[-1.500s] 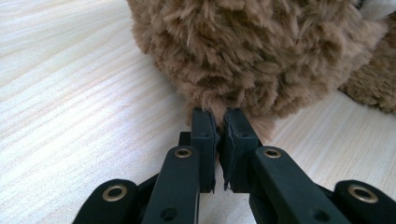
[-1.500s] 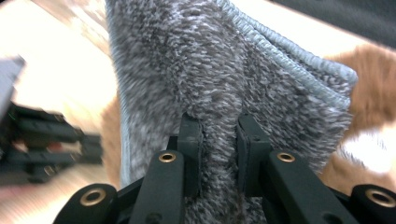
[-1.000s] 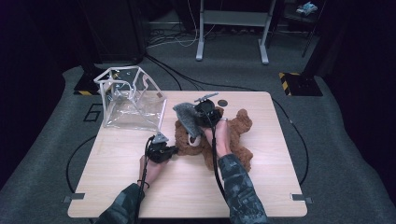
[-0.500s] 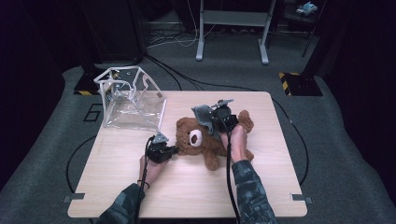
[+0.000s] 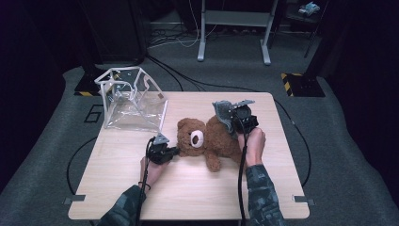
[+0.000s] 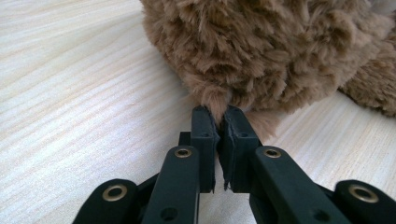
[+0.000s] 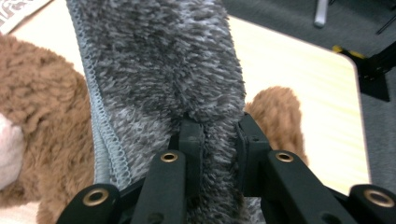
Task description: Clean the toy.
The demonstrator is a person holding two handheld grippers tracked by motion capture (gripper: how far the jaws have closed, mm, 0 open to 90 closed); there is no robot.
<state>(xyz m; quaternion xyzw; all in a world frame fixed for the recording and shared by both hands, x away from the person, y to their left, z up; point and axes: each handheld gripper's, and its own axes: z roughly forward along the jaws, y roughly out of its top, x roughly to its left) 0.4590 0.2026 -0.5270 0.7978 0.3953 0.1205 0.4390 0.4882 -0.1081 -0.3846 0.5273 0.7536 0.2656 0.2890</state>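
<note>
Centrally, on the pale wooden table (image 5: 117, 188): one brown teddy bear (image 5: 207, 139), lying on its back, head toward the left of the high view, white muzzle up. Left gripper (image 5: 175, 151), low at the bear's head: jaws pinched almost together on a tuft of fur at the edge of the head, pads (image 6: 205, 126) touching the plush; judged an anchoring hold, keeping the toy from sliding while the other hand works. Right gripper (image 5: 230, 123), over the bear's torso at centre right of the high view: jaws closed narrowly on a fold of grey fleece cloth (image 7: 163, 60), which hangs upright above the body, stitched hem visible at its left edge; apparently held clear of the bear rather than resting on it. Clear plastic box (image 5: 134, 99), upper left of the tabletop, tipped with its opening sideways, apart from the bear; probably the intended container.
</note>
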